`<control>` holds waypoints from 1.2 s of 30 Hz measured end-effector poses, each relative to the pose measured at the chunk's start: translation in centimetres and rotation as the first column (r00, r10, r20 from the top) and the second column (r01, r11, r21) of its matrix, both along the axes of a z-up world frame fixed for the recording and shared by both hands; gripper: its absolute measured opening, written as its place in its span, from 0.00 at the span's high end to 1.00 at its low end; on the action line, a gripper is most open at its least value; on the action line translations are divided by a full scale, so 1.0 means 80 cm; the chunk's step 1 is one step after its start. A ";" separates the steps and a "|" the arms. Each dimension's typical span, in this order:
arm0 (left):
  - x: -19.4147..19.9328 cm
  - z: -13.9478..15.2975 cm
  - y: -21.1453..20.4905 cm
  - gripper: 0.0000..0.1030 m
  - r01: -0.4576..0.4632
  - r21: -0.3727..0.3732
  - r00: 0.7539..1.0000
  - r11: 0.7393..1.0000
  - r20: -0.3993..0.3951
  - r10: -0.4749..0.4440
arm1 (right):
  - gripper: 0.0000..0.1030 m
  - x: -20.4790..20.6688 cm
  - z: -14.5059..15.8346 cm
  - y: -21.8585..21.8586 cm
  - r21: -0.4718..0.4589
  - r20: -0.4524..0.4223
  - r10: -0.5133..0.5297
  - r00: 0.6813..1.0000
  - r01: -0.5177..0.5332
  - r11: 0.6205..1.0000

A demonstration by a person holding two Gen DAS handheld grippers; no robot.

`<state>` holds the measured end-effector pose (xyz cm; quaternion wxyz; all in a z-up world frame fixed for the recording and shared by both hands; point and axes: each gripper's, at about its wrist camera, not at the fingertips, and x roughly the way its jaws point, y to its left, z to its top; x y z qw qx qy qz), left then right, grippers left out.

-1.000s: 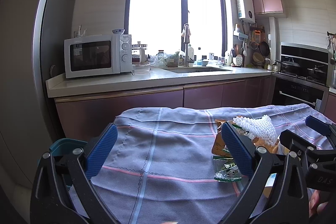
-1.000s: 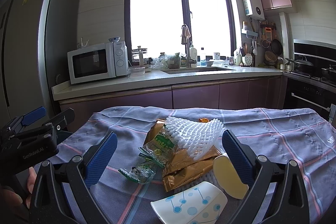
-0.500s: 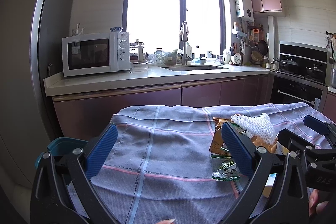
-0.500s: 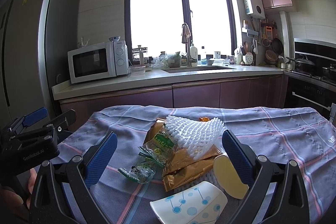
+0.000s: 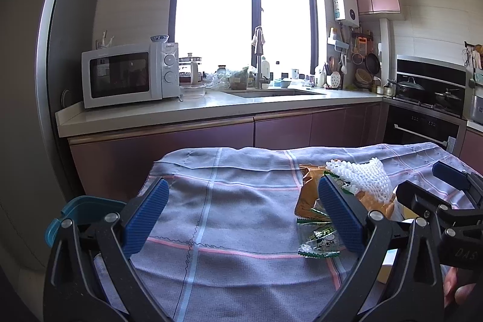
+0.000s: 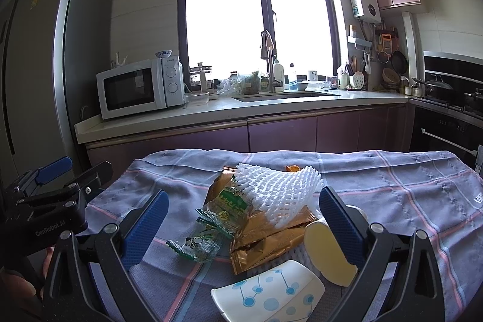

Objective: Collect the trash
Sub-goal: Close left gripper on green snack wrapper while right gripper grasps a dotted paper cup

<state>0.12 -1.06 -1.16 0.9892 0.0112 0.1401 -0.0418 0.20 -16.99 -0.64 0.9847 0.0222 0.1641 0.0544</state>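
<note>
A pile of trash lies on the checked cloth (image 6: 392, 195): a white foam fruit net (image 6: 277, 192), gold wrappers (image 6: 265, 240), green-printed clear wrappers (image 6: 196, 243), a crushed paper cup with blue dots (image 6: 268, 294) and a yellowish lid (image 6: 329, 252). My right gripper (image 6: 244, 228) is open and empty, just in front of the pile. My left gripper (image 5: 244, 216) is open and empty over bare cloth (image 5: 235, 216), left of the pile. The foam net (image 5: 362, 180) and a clear wrapper (image 5: 320, 243) show at its right.
A teal bin rim (image 5: 78, 210) sits low at the table's left edge. Behind the table runs a kitchen counter (image 6: 241, 107) with a microwave (image 6: 139, 86) and sink. A fridge (image 6: 36, 80) stands at left, an oven and stove (image 5: 428, 116) at right.
The left gripper's view has shifted slightly, showing a bit more of the bin and counter. The right gripper and the trash have not moved.
</note>
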 end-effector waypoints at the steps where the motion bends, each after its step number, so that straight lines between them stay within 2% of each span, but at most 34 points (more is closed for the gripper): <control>1: 0.001 -0.001 -0.001 0.05 0.003 0.001 1.000 1.000 -0.002 -0.003 | 0.06 0.000 0.000 -0.001 0.001 -0.001 0.002 1.000 -0.002 1.000; 12: 0.020 -0.013 -0.016 0.06 0.094 0.001 0.993 0.996 -0.069 -0.093 | 0.06 0.005 -0.006 -0.028 0.014 -0.047 -0.023 0.999 0.024 1.000; 15: 0.032 -0.022 -0.024 0.12 0.139 0.006 0.984 0.990 -0.113 -0.137 | 0.06 0.005 -0.012 -0.038 0.020 -0.076 -0.032 0.997 0.034 0.999; 20: 0.054 -0.044 -0.041 0.18 0.234 -0.010 0.948 0.972 -0.221 -0.231 | 0.06 -0.002 -0.026 -0.057 0.050 -0.136 -0.022 0.990 0.029 0.998; 25: 0.067 -0.065 -0.053 0.26 0.292 -0.026 0.912 0.956 -0.292 -0.287 | 0.06 -0.016 -0.044 -0.069 0.065 -0.195 -0.001 0.981 0.014 0.998; 27: 0.071 -0.073 -0.058 0.32 0.308 -0.032 0.898 0.951 -0.319 -0.302 | 0.06 -0.024 -0.049 -0.069 0.060 -0.209 0.014 0.978 -0.001 0.998; 31: 0.076 -0.084 -0.064 0.40 0.336 -0.044 0.870 0.941 -0.368 -0.328 | 0.06 -0.038 -0.058 -0.056 0.019 -0.231 0.052 0.971 -0.048 0.999; 36: 0.085 -0.096 -0.073 0.56 0.359 -0.060 0.836 0.931 -0.423 -0.349 | 0.11 -0.048 -0.069 -0.033 -0.049 -0.254 0.074 0.964 -0.090 0.995</control>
